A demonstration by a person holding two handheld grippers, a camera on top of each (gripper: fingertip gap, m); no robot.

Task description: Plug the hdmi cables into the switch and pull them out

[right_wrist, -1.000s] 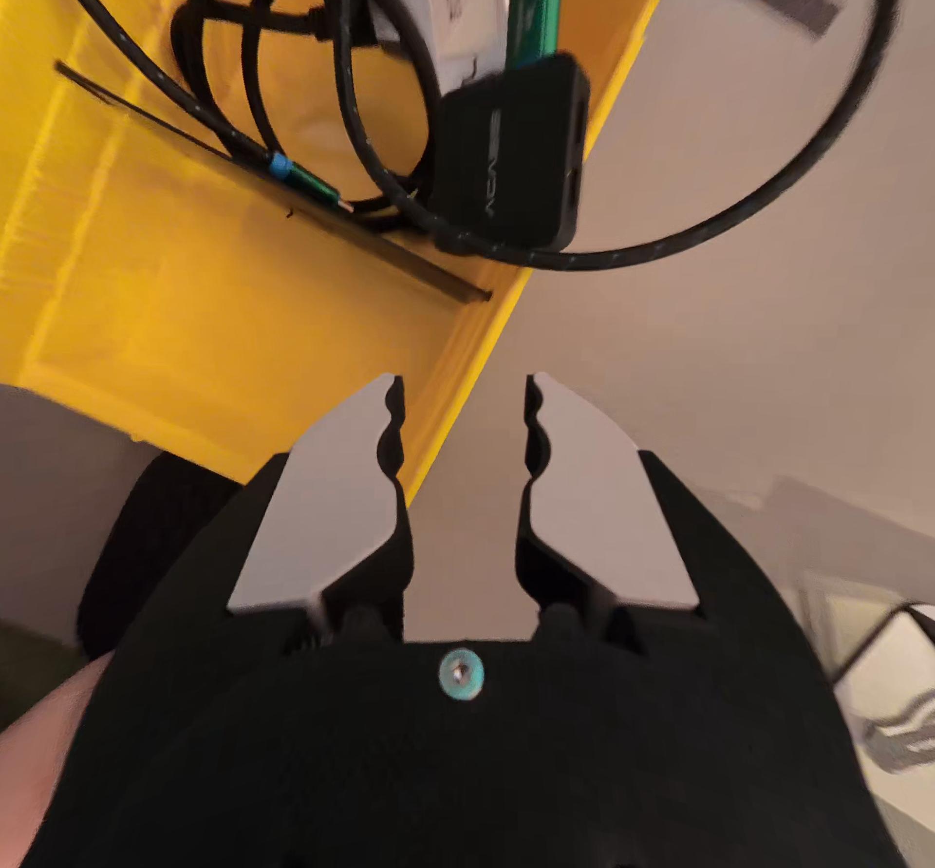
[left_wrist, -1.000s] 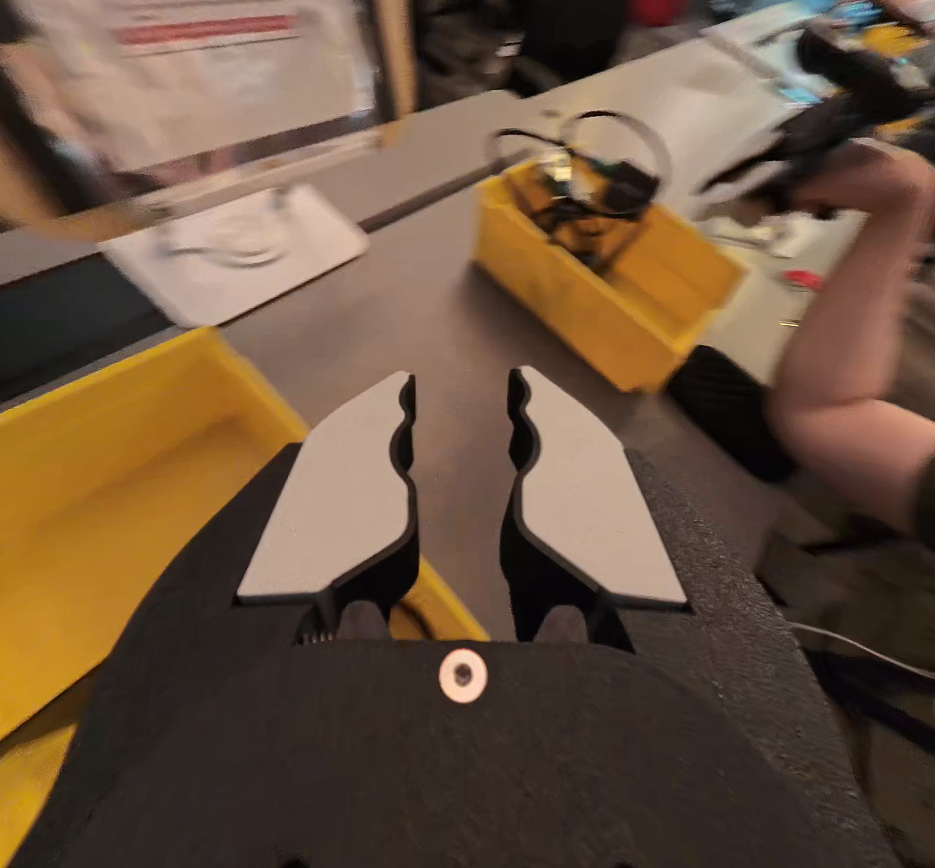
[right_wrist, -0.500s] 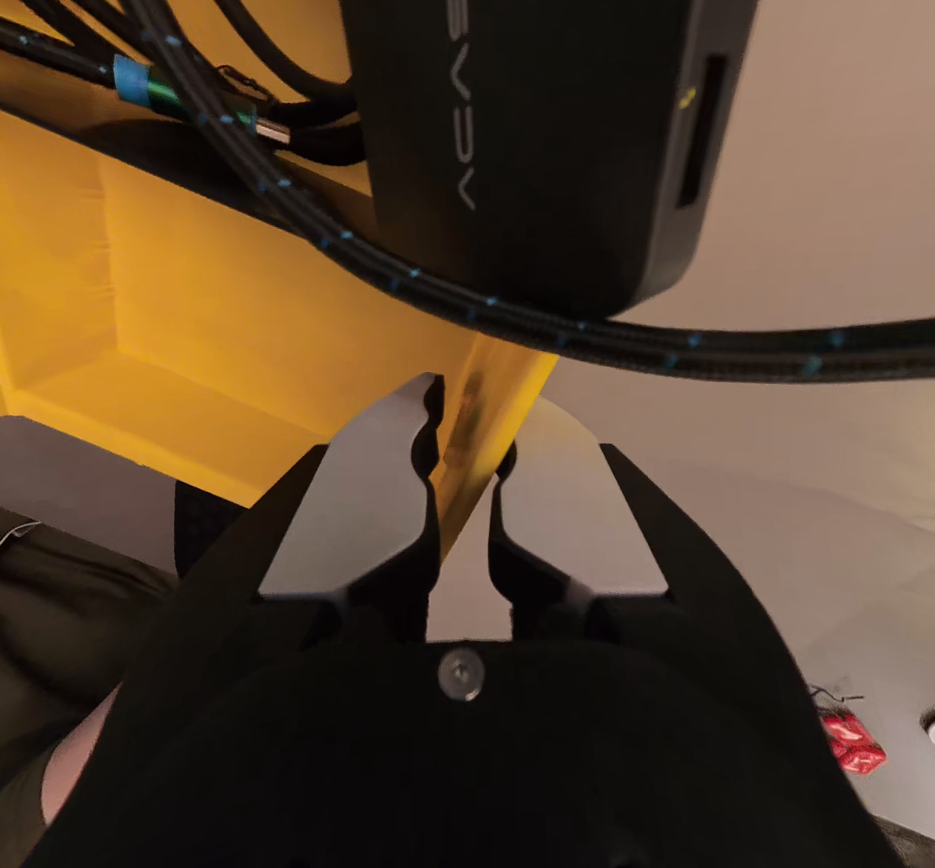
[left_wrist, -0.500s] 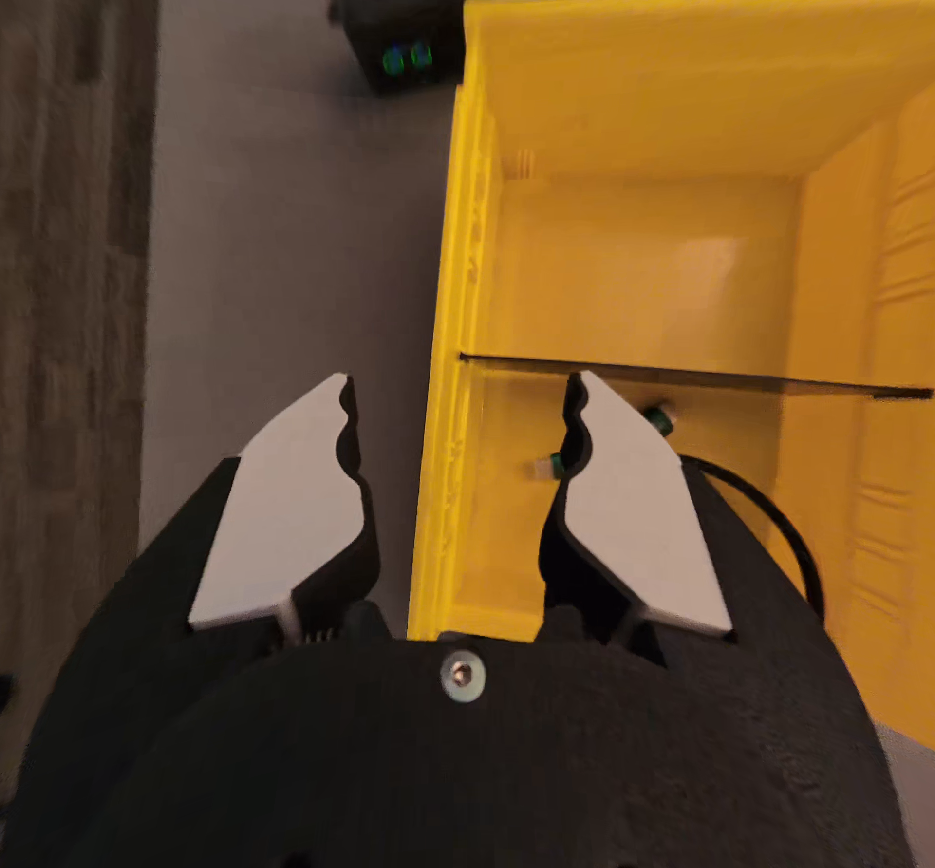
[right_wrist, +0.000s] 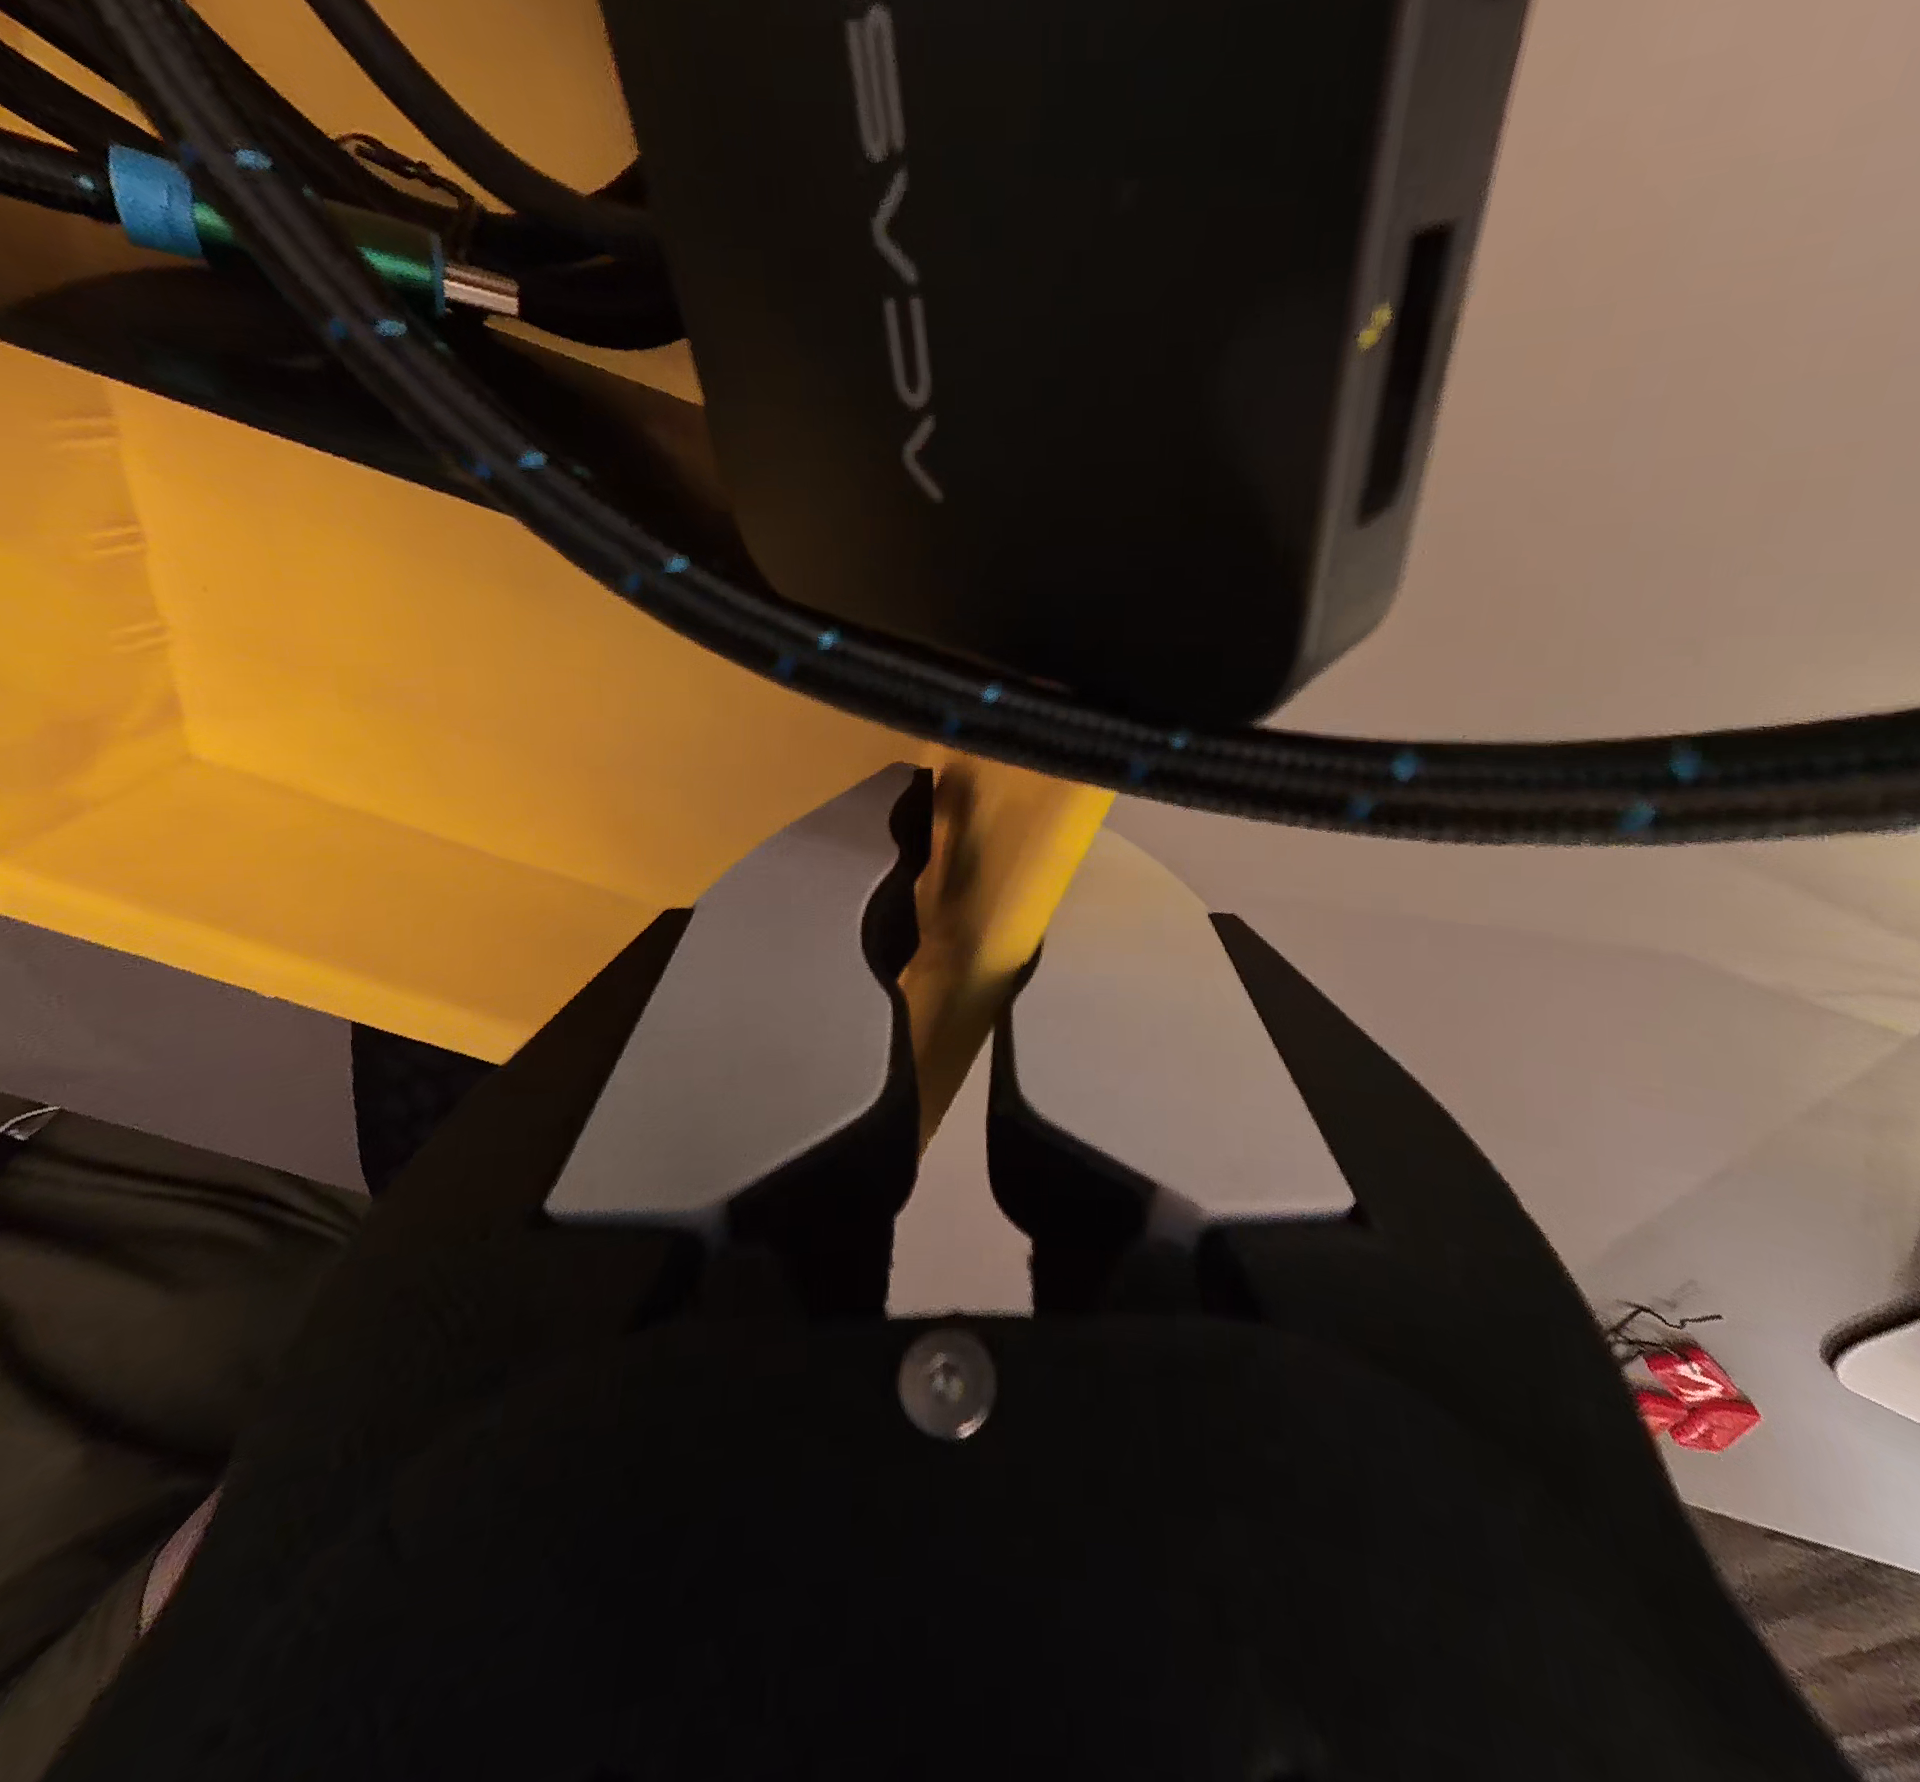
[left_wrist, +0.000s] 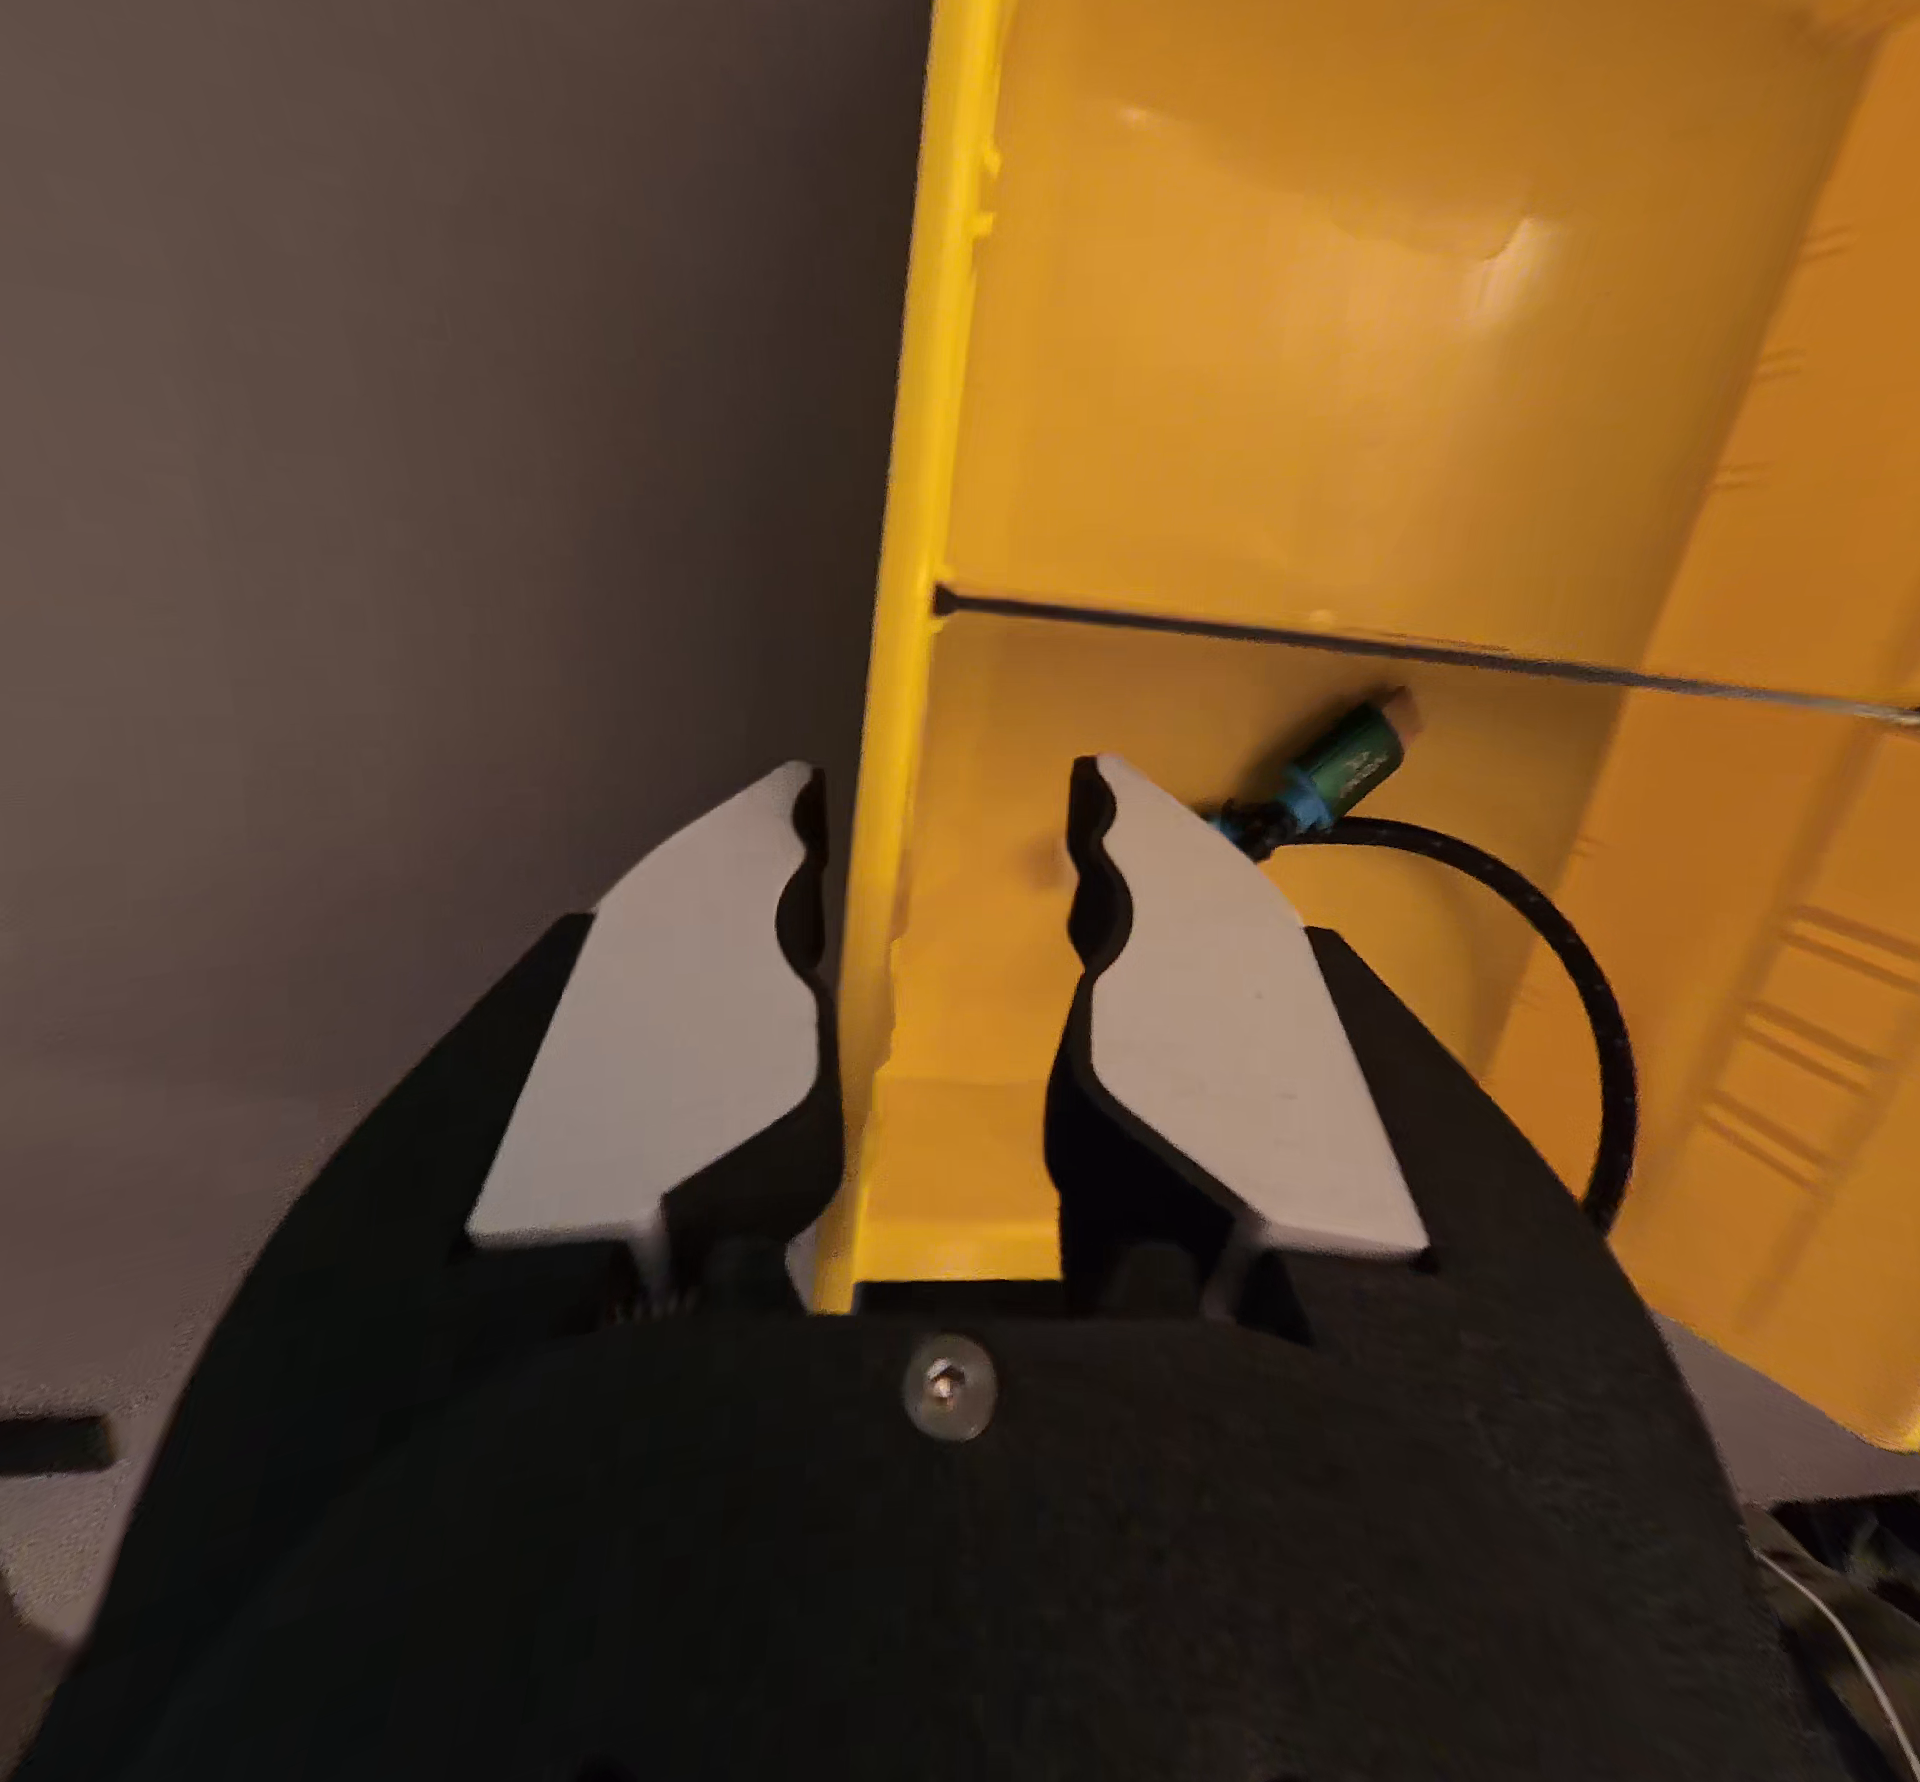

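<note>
Left gripper [left_wrist: 940, 859] straddles the side wall of a yellow bin [left_wrist: 1299, 361], one finger outside on the grey table [left_wrist: 416, 382] side, the other inside. The jaws stand apart with a gap on the inner side, so nothing is pinched there, though the outer finger sits right against the wall. Inside this bin, just past the inner finger, lies a black braided cable [left_wrist: 1590, 1036] with a green plug [left_wrist: 1351, 764] and a blue collar, its tip close under the thin dark divider [left_wrist: 1403, 639] that crosses the bin.

Over to the right gripper [right_wrist: 961, 891]: it is clamped on the wall of another yellow bin [right_wrist: 364, 693], fingers pressed in from both sides near the bin's corner. Directly beyond that wall sits the black switch [right_wrist: 1039, 278] (lettering on its top face, slots along its outer edge), resting at the bin's rim. A braided HDMI cable [right_wrist: 1351, 776] sweeps across under the switch's near end and out over the pale table [right_wrist: 1662, 537]. Deeper in the bin, a loose green connector [right_wrist: 395, 262] with bare metal tip lies among more black cables. A small red object [right_wrist: 1694, 1410] lies on the table, well outside the bin.
</note>
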